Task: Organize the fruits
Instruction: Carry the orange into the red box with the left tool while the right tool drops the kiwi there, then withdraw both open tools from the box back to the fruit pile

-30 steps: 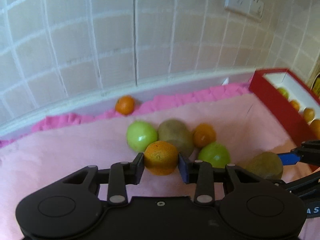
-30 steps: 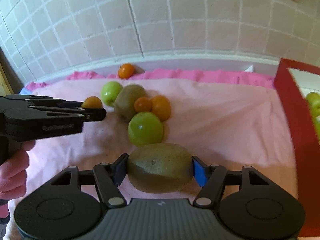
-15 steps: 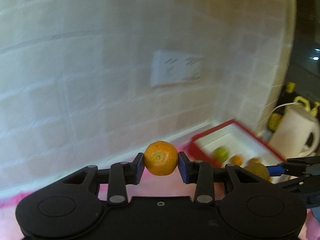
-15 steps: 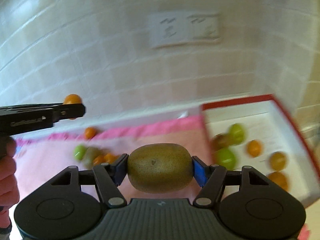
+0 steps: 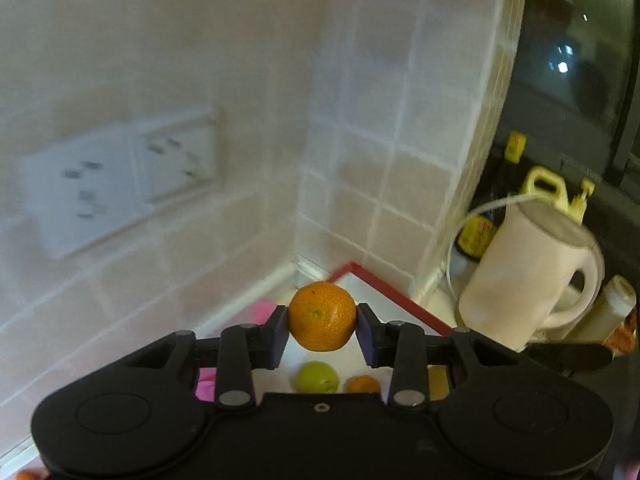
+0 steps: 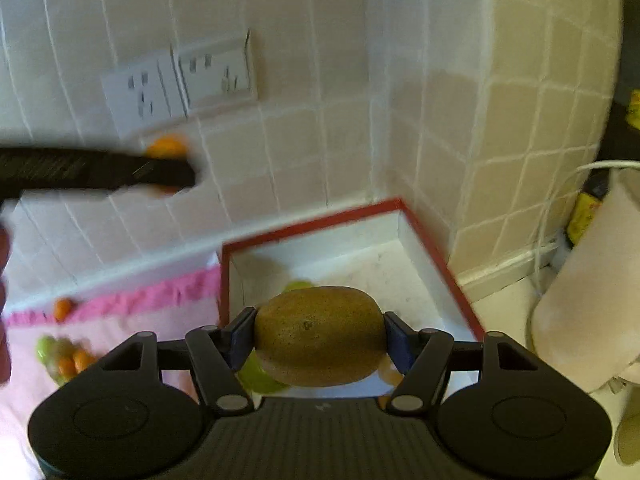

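Both tongs have swung over the red box (image 6: 436,256) — left (image 5: 322,326) clamping an orange (image 5: 322,316), right (image 6: 320,338) a kiwi (image 6: 320,336).

A home kitchen corner. Cream tiled walls (image 6: 440,128) meet at about 12 o'clock, with a double wall socket (image 6: 180,84) at 10 o'clock. At 3 o'clock a white electric kettle (image 5: 528,276) stands on the table beside yellow-capped bottles (image 5: 548,188), probably oil or sauce, though blurred. A red-rimmed white box (image 6: 360,248) with fruit sits beside a pink cloth (image 6: 132,320).

box (image 6: 436,264) right of cloth (image 6: 132,320), kettle (image 6: 592,292) beyond
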`<control>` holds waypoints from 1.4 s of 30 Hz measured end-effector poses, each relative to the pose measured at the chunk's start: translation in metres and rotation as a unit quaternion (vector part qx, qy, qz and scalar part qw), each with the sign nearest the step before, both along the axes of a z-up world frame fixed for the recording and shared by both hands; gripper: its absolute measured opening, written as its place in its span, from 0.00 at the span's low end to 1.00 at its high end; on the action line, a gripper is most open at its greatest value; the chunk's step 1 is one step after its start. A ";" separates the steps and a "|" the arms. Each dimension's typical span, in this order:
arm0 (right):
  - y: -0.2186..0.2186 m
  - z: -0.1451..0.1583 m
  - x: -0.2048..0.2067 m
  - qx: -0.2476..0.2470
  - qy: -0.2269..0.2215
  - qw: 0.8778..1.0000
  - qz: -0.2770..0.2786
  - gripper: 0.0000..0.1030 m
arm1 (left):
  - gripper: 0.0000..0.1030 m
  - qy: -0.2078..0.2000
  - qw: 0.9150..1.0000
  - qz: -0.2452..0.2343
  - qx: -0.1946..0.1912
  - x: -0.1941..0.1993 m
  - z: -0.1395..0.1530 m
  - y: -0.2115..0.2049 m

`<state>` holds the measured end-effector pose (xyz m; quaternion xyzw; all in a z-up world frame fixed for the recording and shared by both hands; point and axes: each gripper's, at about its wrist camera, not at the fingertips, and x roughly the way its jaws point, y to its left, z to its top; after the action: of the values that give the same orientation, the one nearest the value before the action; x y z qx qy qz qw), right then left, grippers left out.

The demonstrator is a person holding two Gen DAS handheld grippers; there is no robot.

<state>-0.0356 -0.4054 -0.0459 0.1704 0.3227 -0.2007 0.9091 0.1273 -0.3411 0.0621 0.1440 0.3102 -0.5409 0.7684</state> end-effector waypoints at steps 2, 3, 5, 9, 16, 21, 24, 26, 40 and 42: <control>-0.001 -0.019 0.011 0.015 0.019 0.999 0.031 0.66 | 0.43 0.028 0.999 -0.004 0.019 0.010 -0.016 -0.019; -0.004 -0.027 0.015 0.026 0.022 0.998 0.045 0.66 | 0.42 0.047 0.998 -0.001 0.029 0.017 -0.027 -0.031; -0.005 -0.043 0.021 0.034 0.030 0.996 0.073 0.66 | 0.42 0.077 0.996 -0.003 0.042 0.028 -0.043 -0.049; -0.002 -0.058 0.033 0.002 0.050 0.993 0.106 0.66 | 0.42 0.107 0.992 -0.010 0.070 0.040 -0.074 -0.080; -0.011 -0.075 0.041 -0.006 0.075 0.989 0.130 0.66 | 0.42 0.102 0.988 -0.029 0.113 0.030 -0.116 -0.128; -0.010 -0.084 0.044 -0.007 0.085 0.986 0.142 0.66 | 0.42 0.101 0.985 -0.037 0.131 0.026 -0.135 -0.143; -0.010 -0.085 0.046 -0.007 0.085 0.986 0.144 0.66 | 0.42 0.093 0.985 -0.038 0.141 0.029 -0.142 -0.146; -0.012 -0.085 0.047 -0.003 0.084 0.986 0.146 0.66 | 0.42 0.090 0.985 -0.038 0.146 0.032 -0.146 -0.147; -0.006 -0.058 0.025 -0.018 0.055 0.990 0.126 0.74 | 0.71 0.096 0.986 -0.027 0.132 0.036 -0.124 -0.126; -0.010 -0.049 0.018 -0.015 0.040 0.992 0.115 0.75 | 0.71 0.092 0.988 -0.030 0.119 0.033 -0.110 -0.113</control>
<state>-0.0174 -0.4157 -0.0953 0.1104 0.3735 -0.1060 0.9149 0.1604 -0.4544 -0.0474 0.1932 0.4374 -0.5338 0.6974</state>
